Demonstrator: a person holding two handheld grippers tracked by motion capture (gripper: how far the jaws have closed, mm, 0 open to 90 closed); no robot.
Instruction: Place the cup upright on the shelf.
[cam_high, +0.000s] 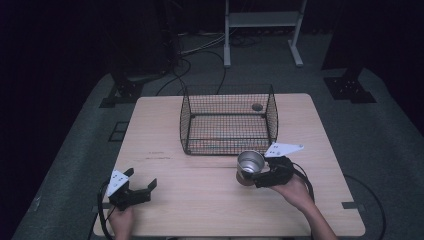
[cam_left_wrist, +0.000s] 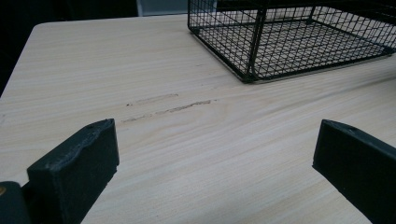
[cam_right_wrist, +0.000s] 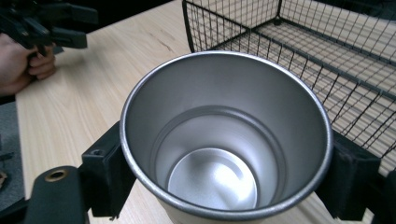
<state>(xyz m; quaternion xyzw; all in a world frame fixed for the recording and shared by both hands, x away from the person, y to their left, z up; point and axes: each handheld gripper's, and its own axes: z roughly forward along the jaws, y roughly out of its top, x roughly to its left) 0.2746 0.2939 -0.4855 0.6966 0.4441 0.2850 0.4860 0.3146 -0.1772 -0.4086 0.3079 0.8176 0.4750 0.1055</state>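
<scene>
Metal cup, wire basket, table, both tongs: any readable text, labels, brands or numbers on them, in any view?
None readable.
Metal cup: plain brushed steel inside and at the rim, no print.
Wire basket: bare black mesh, no tag.
Table: wood grain and two scuff marks, no writing.
Right tongs and left tongs: grey plates blank.

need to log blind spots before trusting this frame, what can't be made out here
- Metal cup: its base and lower wall are cut off by the bottom edge in the right gripper view; in the high view, whether it clears the table is unclear.
- Right gripper: in the high view the cup hides its fingertips.
- Wire basket: the small dark round spot behind it is too small to identify.
- Left gripper: its body is cut off below its own view.
</scene>
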